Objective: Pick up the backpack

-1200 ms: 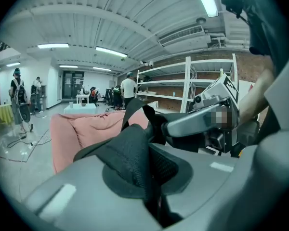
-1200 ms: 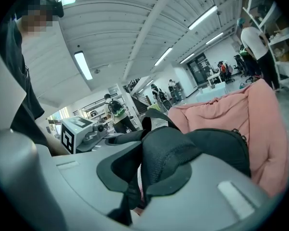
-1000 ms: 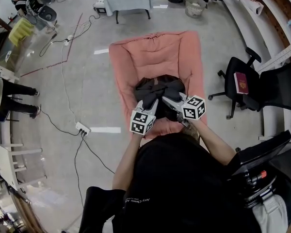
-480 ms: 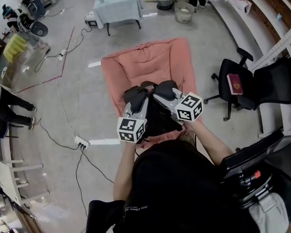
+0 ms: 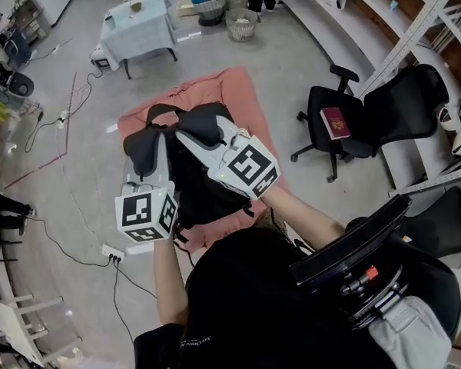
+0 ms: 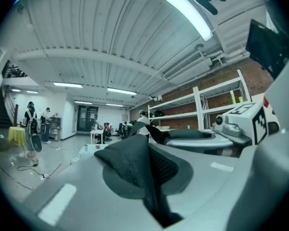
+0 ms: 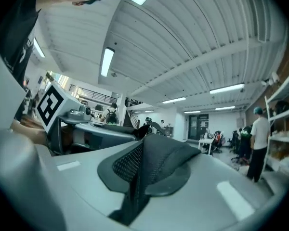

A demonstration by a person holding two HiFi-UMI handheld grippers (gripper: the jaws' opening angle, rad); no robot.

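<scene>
While both claws point out level in front of the person, each one is clamped on a padded strap of the black backpack, whose body hangs just beneath them, over the pink mat on the floor. The left claw has its jaws pressed tight on the left strap, and the mesh-lined padding bunches up out of the pinch and fans across the jaw tops. The right claw, just beside the left one and angled in toward it so their tips nearly meet, has just been closing its jaws, and they grip the right strap, which folds up between them in the same way. Each claw's marker cube sits at its rear, close to the person's hands.

Off to the right of the right claw, well apart, stands a black office chair with a red book lying on its seat. Far beyond the tips of both claws is a small table under a pale cloth, with a couple of baskets near it. Down to the left of the left claw, a white power strip lies on the concrete with cables trailing away
</scene>
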